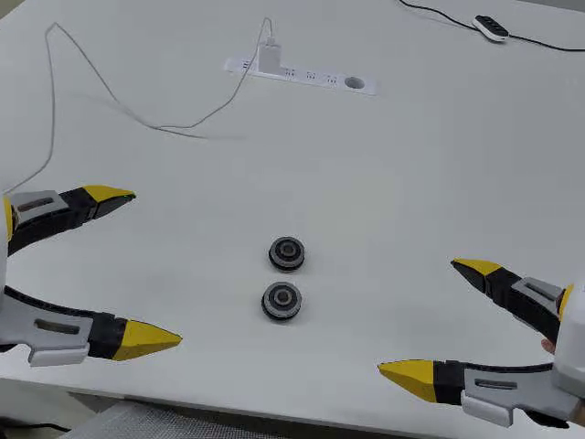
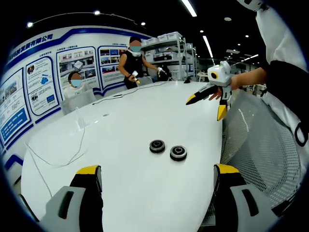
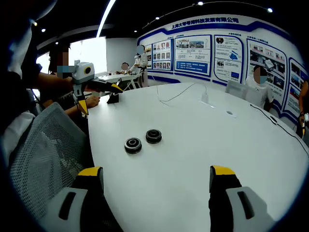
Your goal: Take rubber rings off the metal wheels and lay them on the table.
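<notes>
Jaws on both grippers stand wide apart, with nothing between them. In the head view the left gripper (image 1: 137,267) hangs over the near left part of the white table (image 1: 411,183). The right gripper (image 1: 437,320) hangs over the near right edge, and the yellow tips of the two point inward toward each other. Between them, well apart from either, two metal wheels lie flat on the tabletop just beside one another: the far wheel (image 1: 287,253) and the near wheel (image 1: 281,301). Each wears a dark rubber ring (image 1: 271,256) around its rim, with a lighter metal hub in the middle. Farther back a white power strip (image 1: 302,73) lies with a white charger (image 1: 271,57) plugged into it. A thin white cable (image 1: 178,129) loops from the charger toward the left edge. A small black-and-white remote (image 1: 491,27) on a dark cord rests near the far right corner. Both gripper views look across the table at the wheel pair, with the opposite gripper held in the air beyond it. A grey mesh chair back (image 2: 251,145) stands at the table's edge.
</notes>
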`<action>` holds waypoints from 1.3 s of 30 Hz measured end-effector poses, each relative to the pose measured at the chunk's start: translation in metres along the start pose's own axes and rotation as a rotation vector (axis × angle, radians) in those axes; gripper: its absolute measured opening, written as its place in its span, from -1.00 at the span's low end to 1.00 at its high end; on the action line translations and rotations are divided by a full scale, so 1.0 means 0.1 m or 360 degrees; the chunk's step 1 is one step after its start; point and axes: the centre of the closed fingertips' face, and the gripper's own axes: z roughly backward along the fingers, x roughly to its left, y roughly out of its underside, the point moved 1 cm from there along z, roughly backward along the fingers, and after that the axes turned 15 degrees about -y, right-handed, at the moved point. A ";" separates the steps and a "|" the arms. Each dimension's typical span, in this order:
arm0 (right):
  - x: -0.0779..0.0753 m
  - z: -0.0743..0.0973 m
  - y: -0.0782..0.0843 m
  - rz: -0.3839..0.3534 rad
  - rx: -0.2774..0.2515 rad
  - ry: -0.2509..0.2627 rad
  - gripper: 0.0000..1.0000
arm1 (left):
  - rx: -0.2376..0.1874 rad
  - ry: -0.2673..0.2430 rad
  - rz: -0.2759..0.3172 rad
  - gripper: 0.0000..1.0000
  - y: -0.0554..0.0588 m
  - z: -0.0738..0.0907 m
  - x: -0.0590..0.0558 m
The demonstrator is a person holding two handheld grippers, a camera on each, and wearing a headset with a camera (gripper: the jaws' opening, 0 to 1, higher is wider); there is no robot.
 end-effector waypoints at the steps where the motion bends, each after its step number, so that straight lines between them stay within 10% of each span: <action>1: 0.01 0.00 0.01 -0.0003 0.0001 -0.0001 0.83 | 0.0000 -0.0001 -0.0002 0.97 0.00 -0.01 0.00; 39: 0.22 -0.21 0.13 -0.0128 -0.0029 -0.0115 0.73 | -0.0028 0.0264 -0.0042 0.44 -0.06 -0.79 -0.53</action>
